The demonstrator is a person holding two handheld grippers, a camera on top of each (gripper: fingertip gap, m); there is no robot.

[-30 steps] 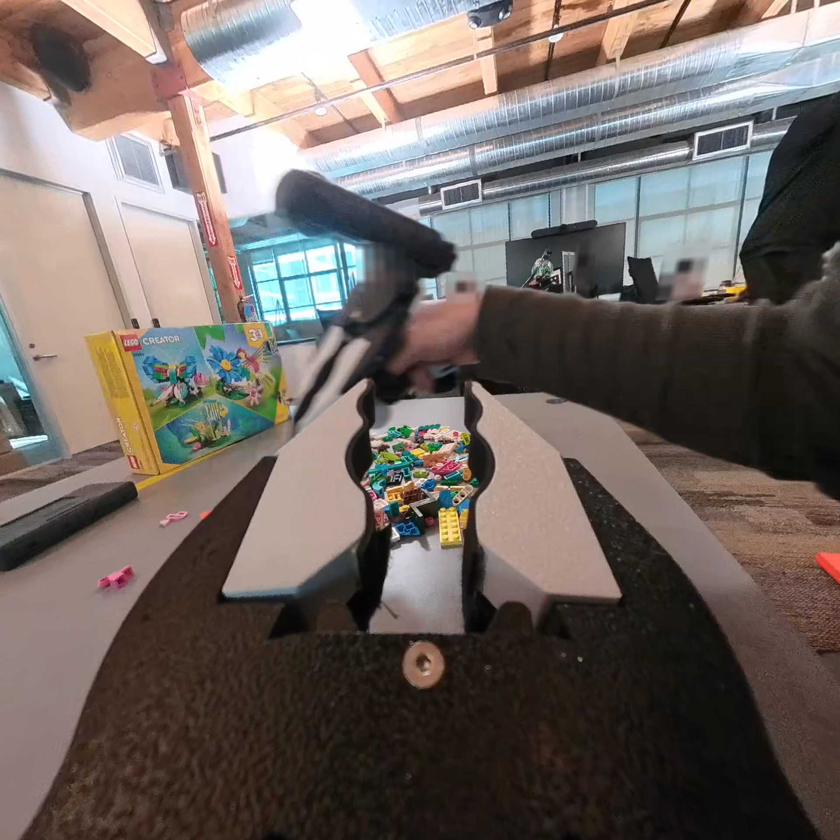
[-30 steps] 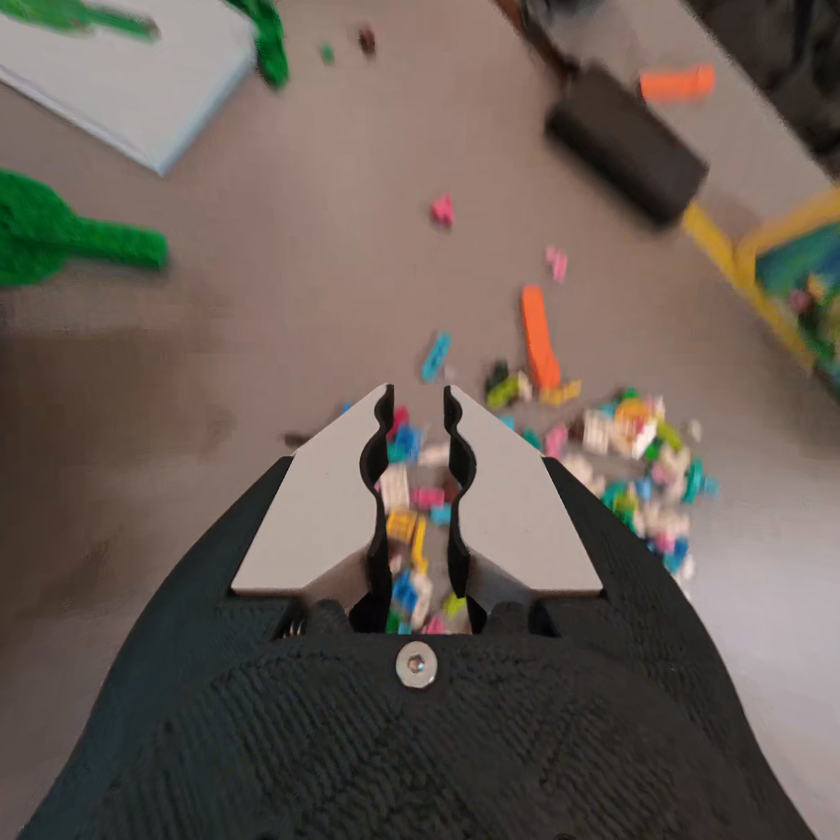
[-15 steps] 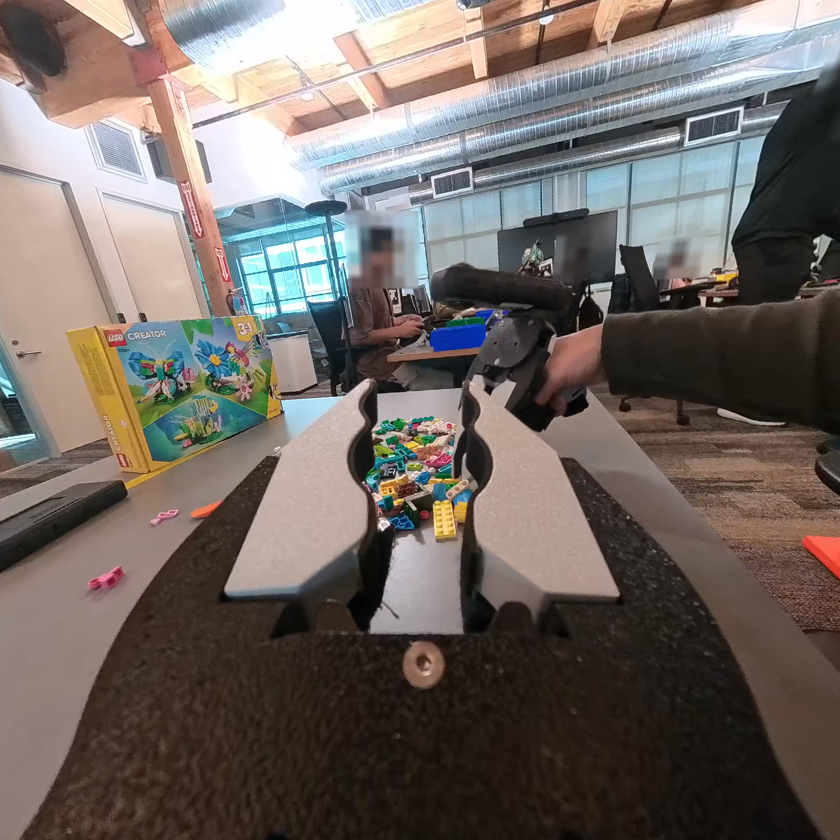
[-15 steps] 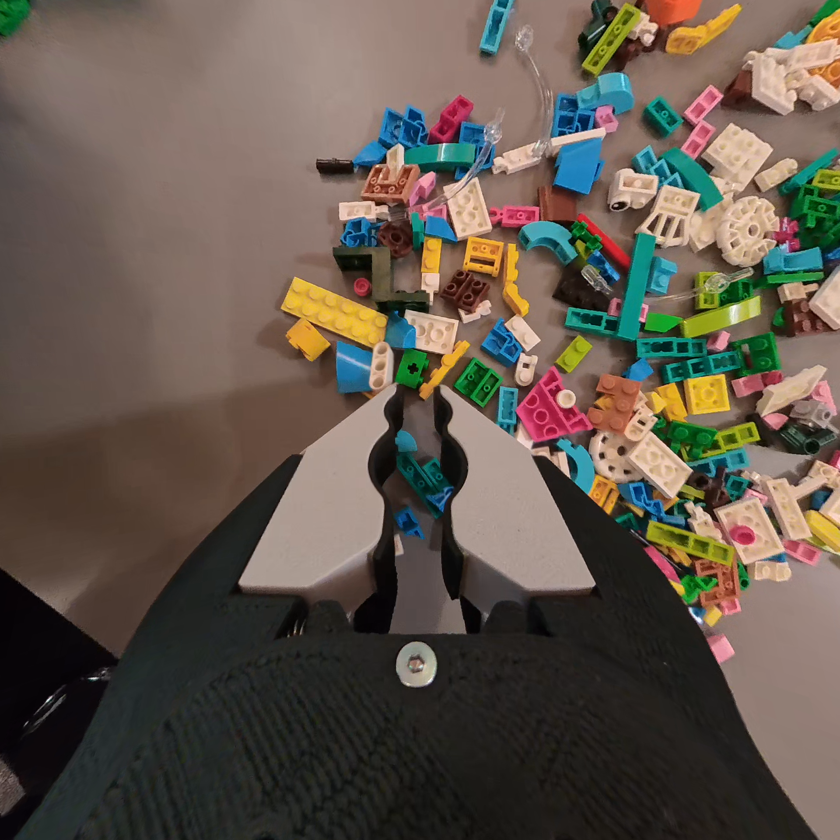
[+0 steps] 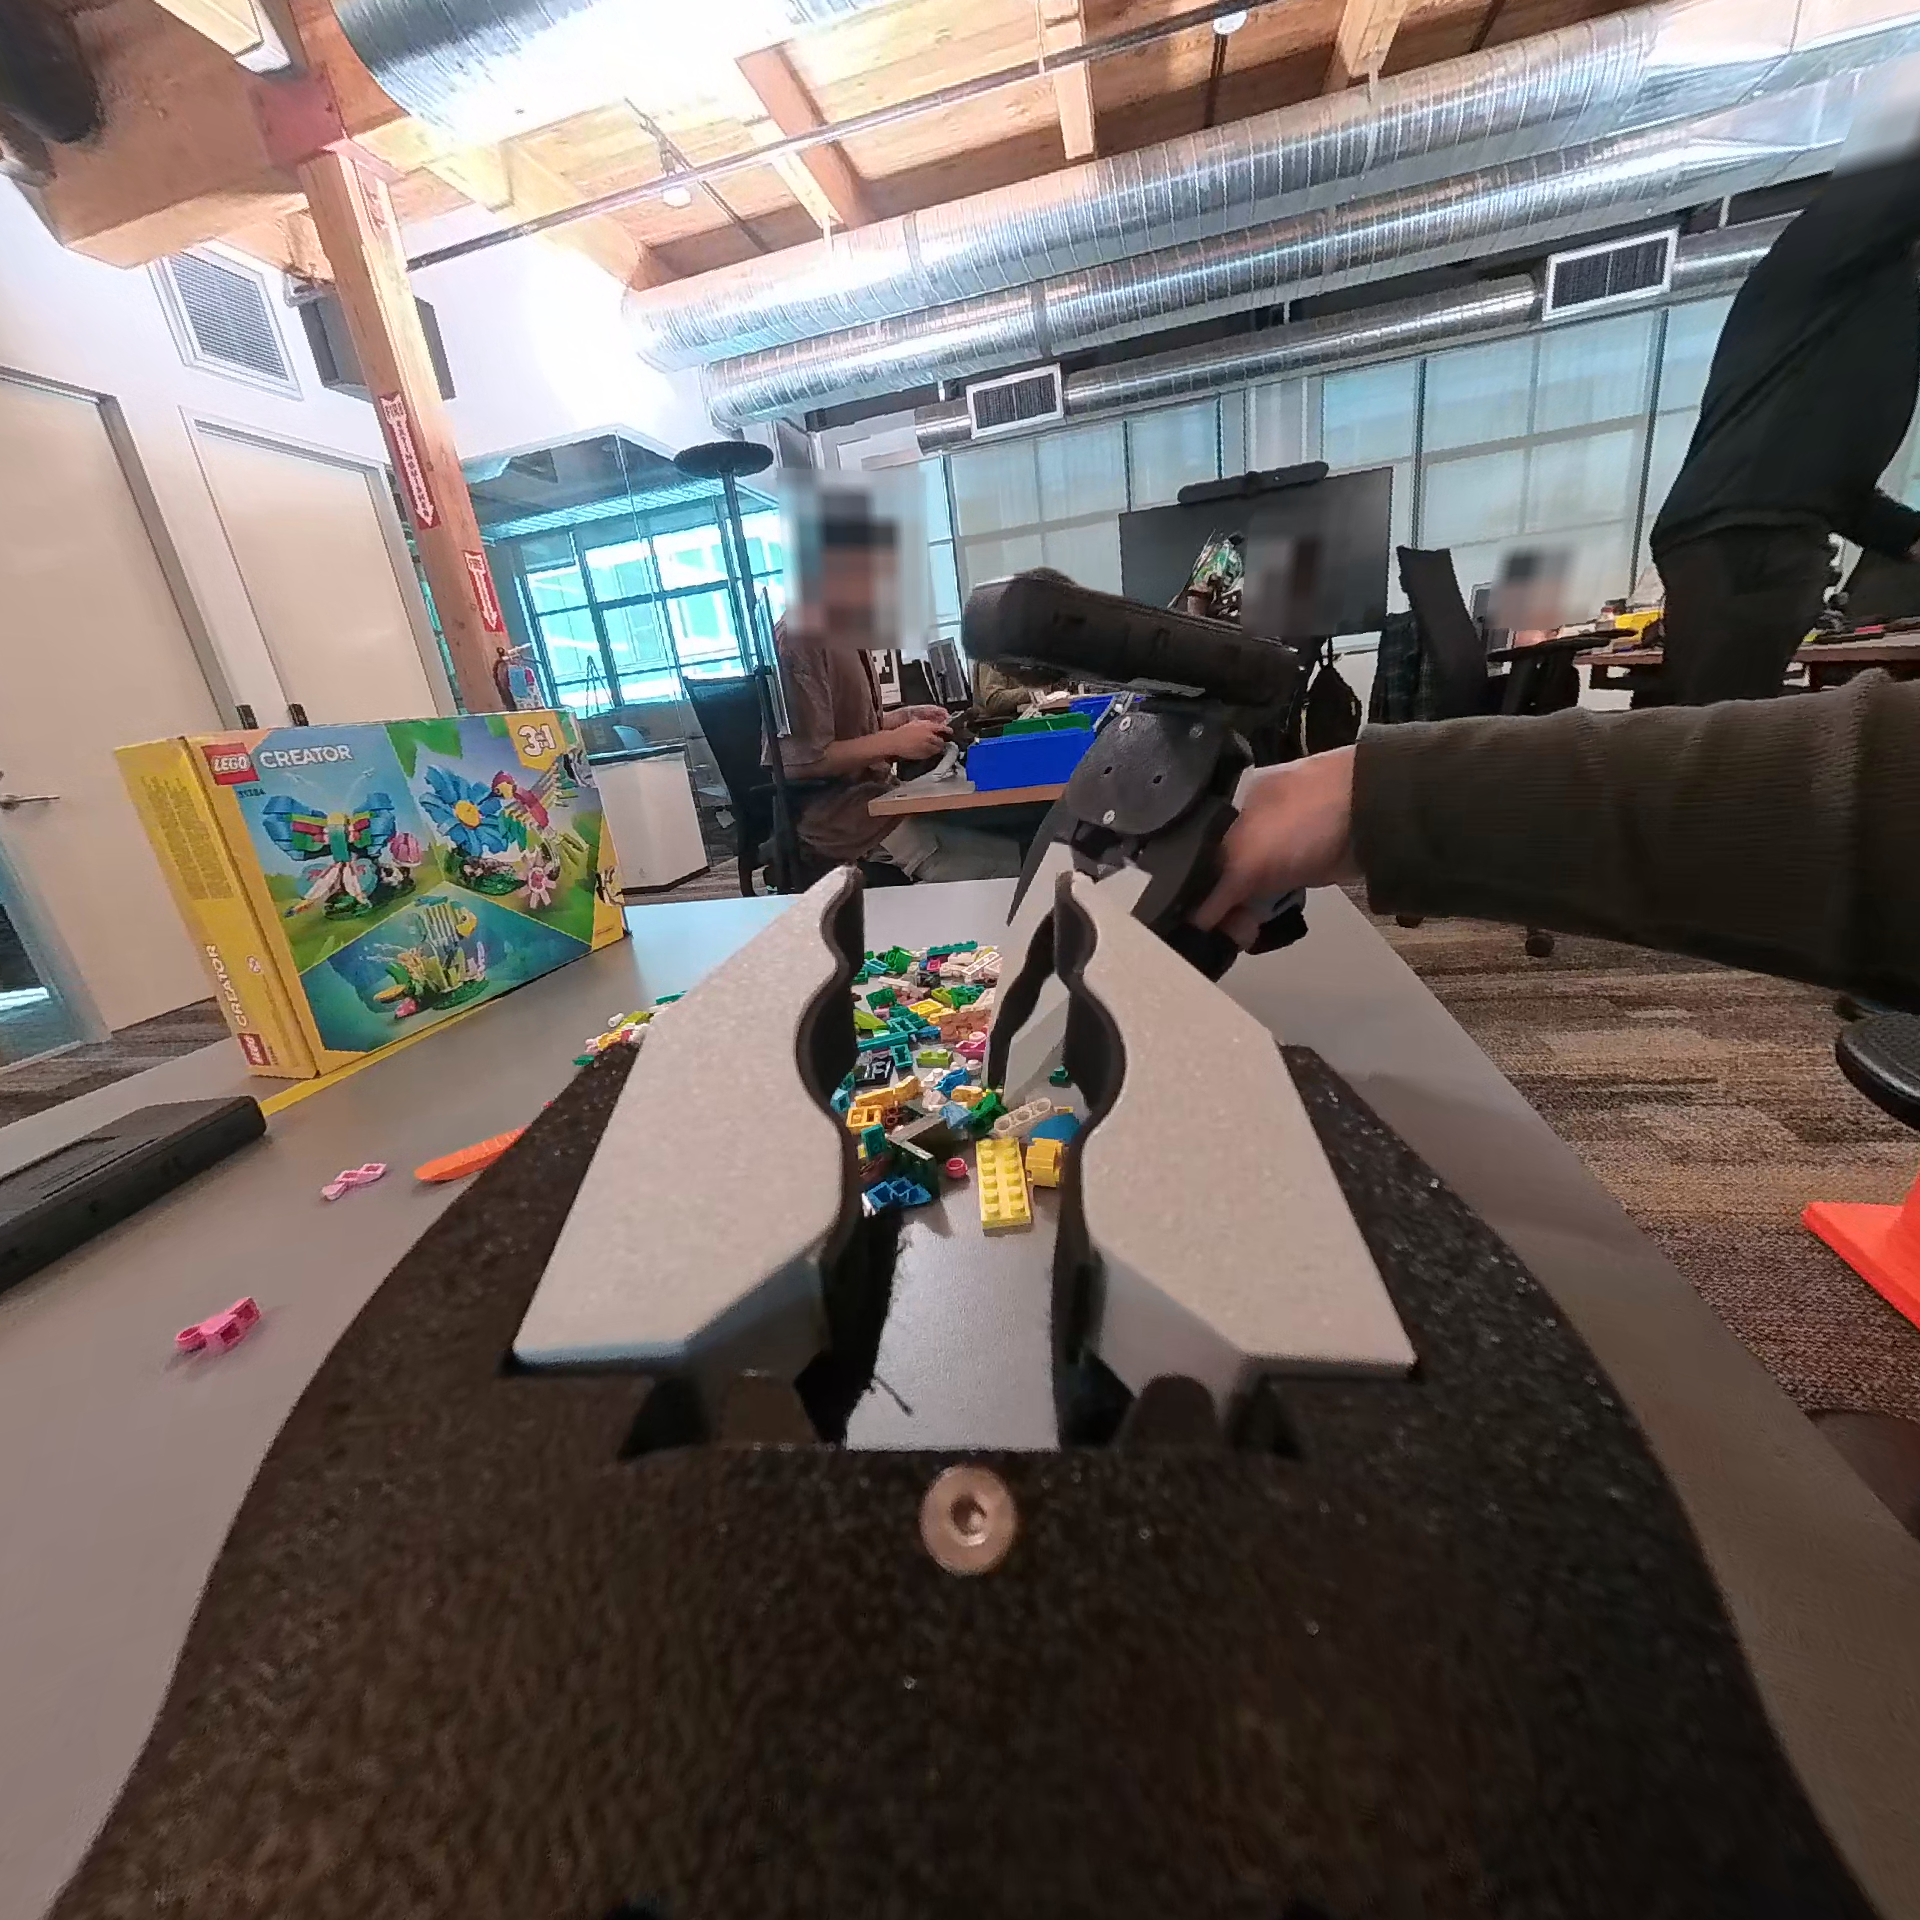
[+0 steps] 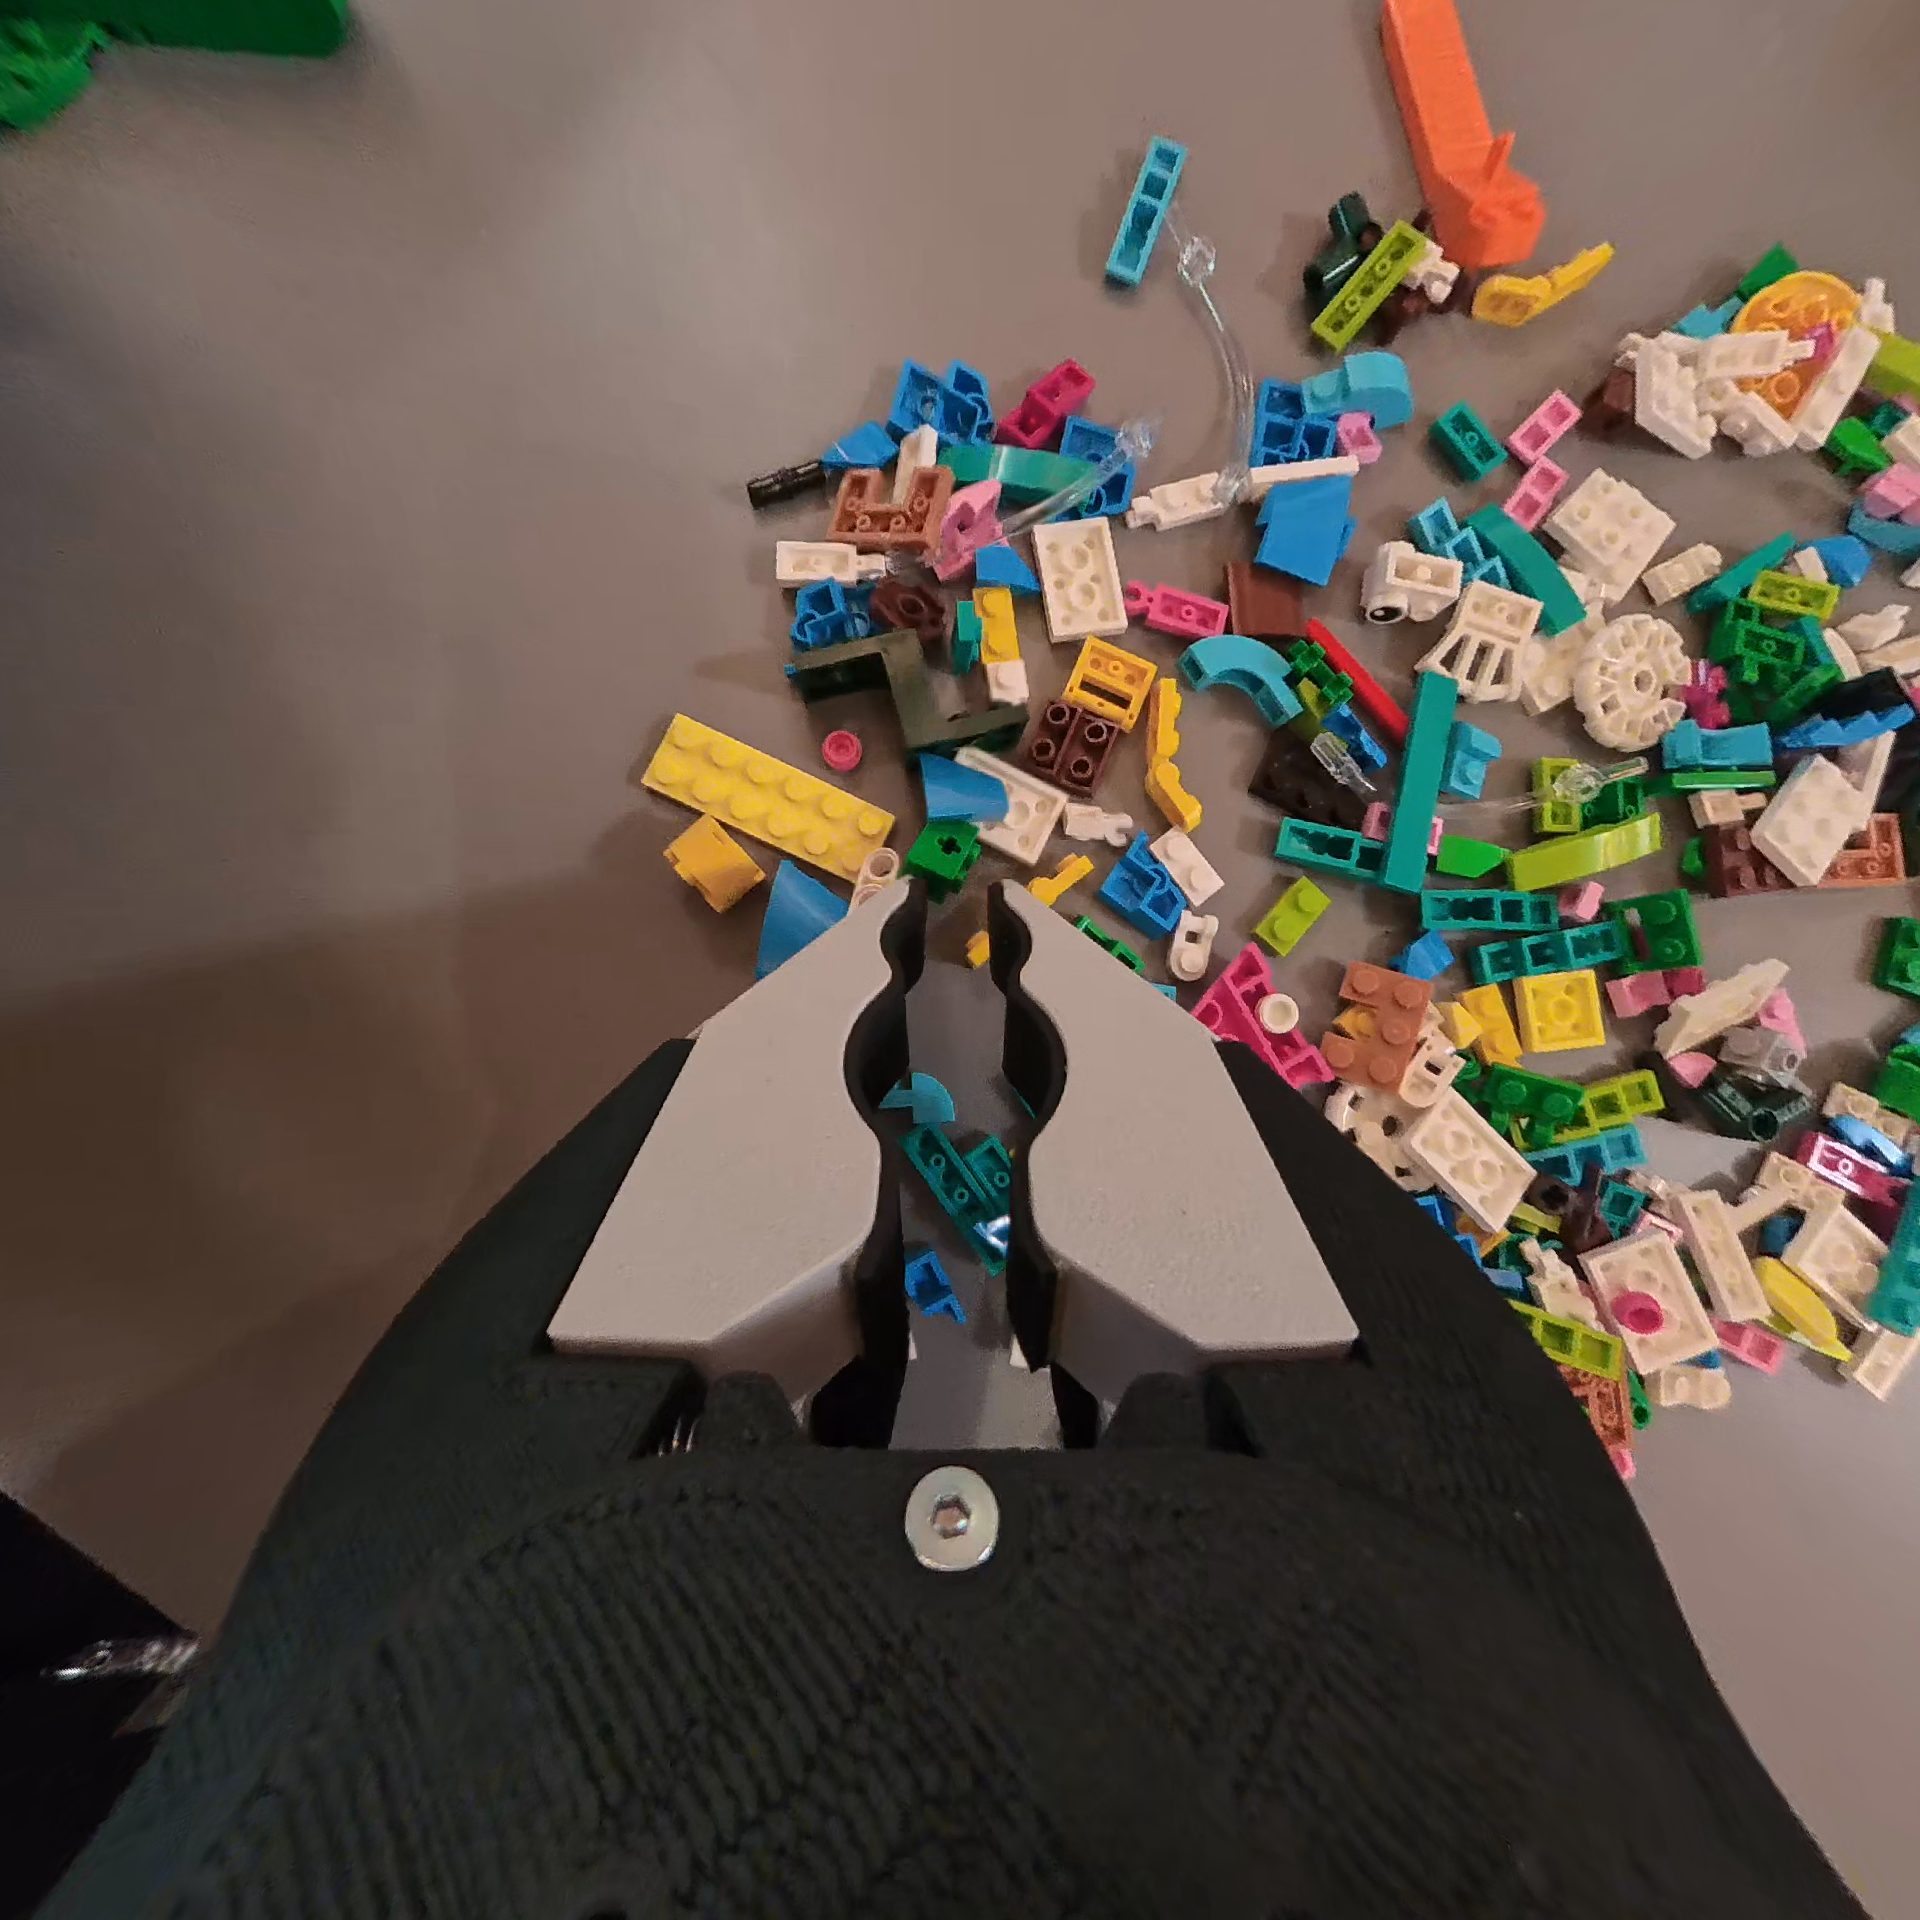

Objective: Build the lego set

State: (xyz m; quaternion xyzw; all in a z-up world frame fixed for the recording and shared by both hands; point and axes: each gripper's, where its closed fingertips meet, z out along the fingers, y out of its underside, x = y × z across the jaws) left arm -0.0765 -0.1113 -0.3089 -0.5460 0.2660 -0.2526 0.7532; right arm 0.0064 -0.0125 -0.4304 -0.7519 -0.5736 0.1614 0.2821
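Two grippers over a spread of loose lego pieces on a grey table

Nearest in the right wrist view, the right gripper (image 6: 951,899) points down with its jaws narrowly parted, gripping nothing; a green brick (image 6: 943,855) lies just off its tips at 12 o'clock, a long yellow plate (image 6: 767,795) at 11, the pile of lego pieces (image 6: 1455,790) spreading toward 2, an orange tool (image 6: 1460,145) beyond. The left gripper (image 5: 956,904), jaws spread and empty, faces the pile from low over the table (image 5: 94,1455); the set's box (image 5: 384,883) stands at 10 o'clock
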